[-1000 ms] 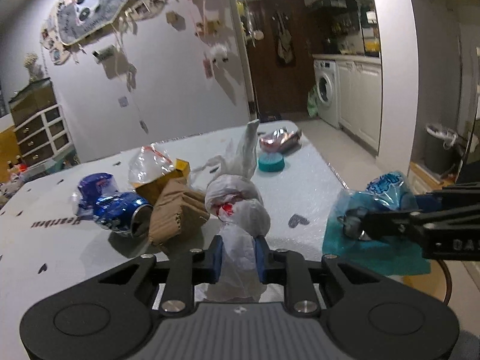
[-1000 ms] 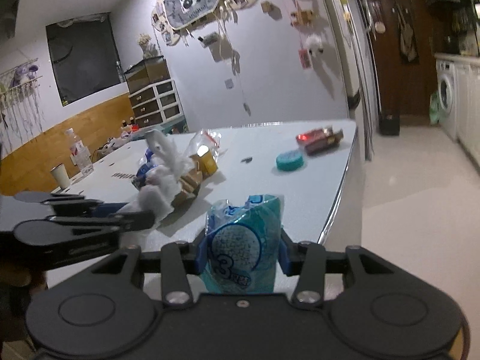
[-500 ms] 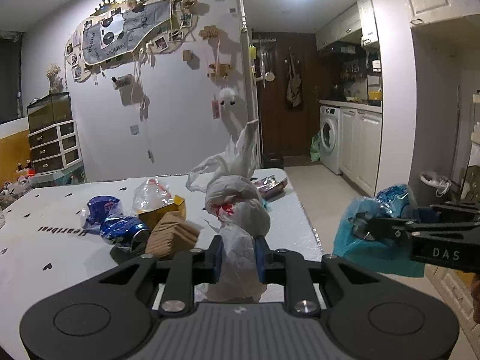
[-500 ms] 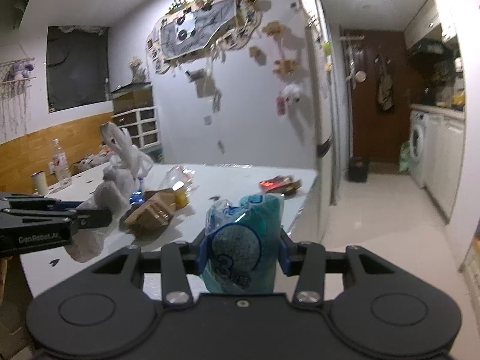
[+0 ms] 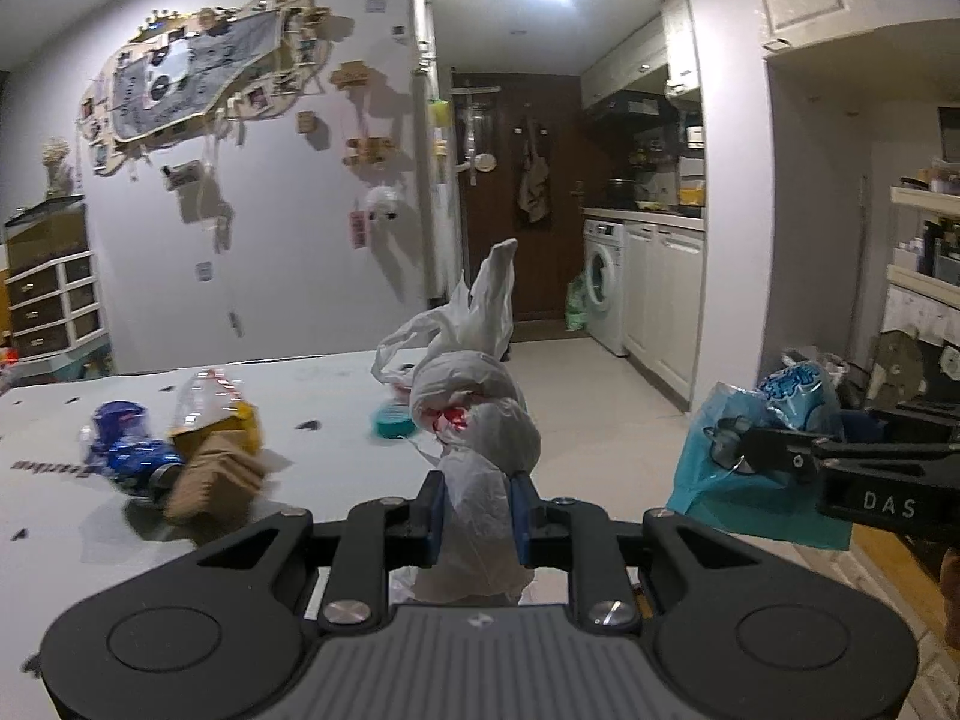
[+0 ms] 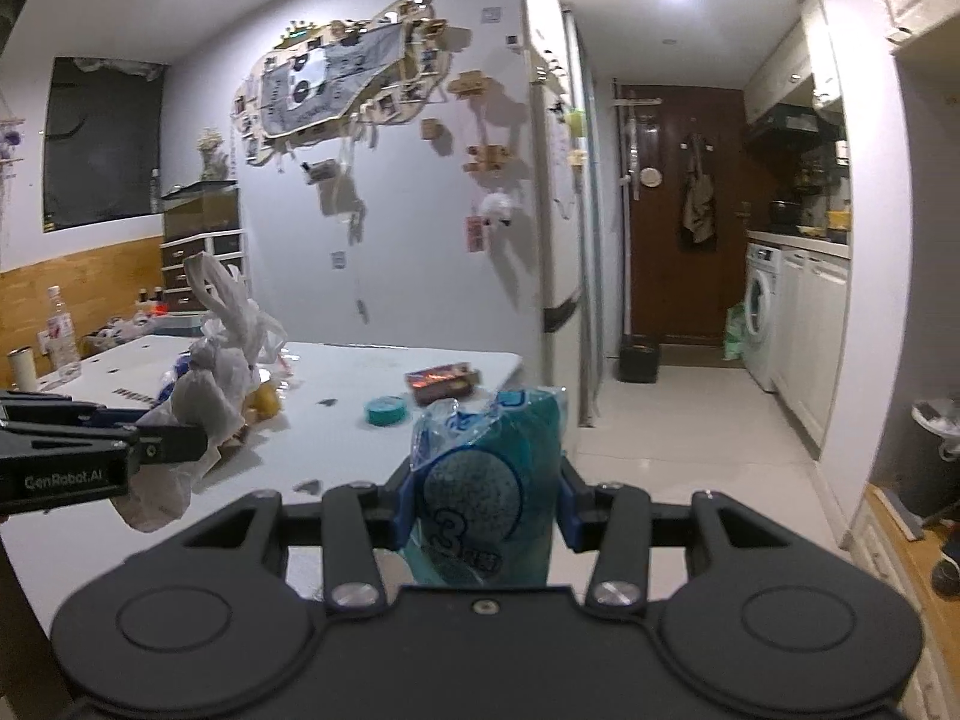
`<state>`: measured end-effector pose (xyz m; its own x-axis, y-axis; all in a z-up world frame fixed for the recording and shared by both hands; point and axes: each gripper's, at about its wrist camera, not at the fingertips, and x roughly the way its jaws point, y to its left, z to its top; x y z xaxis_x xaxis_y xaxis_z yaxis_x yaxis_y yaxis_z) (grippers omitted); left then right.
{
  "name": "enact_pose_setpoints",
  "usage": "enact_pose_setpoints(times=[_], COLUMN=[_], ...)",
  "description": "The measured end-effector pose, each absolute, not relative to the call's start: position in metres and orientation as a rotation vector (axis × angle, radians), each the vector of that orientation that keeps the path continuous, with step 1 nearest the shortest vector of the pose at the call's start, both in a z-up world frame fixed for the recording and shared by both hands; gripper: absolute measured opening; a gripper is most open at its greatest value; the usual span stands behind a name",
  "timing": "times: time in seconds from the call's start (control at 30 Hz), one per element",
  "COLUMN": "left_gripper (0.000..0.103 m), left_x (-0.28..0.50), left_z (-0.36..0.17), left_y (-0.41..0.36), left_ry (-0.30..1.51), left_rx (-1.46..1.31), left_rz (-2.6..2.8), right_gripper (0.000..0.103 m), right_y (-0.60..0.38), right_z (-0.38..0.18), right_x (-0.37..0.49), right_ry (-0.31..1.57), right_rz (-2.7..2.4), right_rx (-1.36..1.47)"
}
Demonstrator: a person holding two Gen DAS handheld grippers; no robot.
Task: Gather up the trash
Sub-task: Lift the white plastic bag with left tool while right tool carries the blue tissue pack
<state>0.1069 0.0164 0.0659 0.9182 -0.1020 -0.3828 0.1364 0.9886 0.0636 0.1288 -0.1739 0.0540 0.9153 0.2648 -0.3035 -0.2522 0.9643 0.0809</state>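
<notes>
- The left gripper [image 5: 477,510] has its fingers clamped on a knotted white plastic bag [image 5: 474,414], which stands up between the blue pads with its loose handles pointing upward, held above the near edge of the white counter [image 5: 336,384].
- The right gripper [image 6: 483,510] has its fingers clamped on a teal plastic package [image 6: 489,480] printed with a large "3", held off the counter's right edge, over the floor.
- On the counter, left of the white bag, lie a crushed blue can [image 5: 135,456], a folded piece of brown cardboard [image 5: 213,480] touching it, and a clear plastic bottle [image 5: 207,399] just behind.
- Beyond the white bag sits a round teal lid [image 6: 387,409], with a small dark box [image 6: 443,381] near it toward the counter's far edge.
- A washing machine [image 6: 762,312] stands well behind the counter.
</notes>
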Motion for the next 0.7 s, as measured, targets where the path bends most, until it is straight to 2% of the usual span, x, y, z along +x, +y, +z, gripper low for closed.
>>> enact_pose_setpoints(times=[0.37,0.7], left_gripper=[0.024,0.024], left_x=[0.118,0.149], left_z=[0.045,0.001], left_y=[-0.048,-0.091], left_ry=[0.409,0.51], left_rx=[0.092,0.084], left_rz=[-0.232,-0.3], right_gripper=[0.046,0.046], right_y=[-0.235,-0.276], right_z=[0.033,-0.013], right_x=[0.118,0.132], right_ry=[0.343,0.435], right_rz=[0.172,0.104], right_rx=[0.07,0.113])
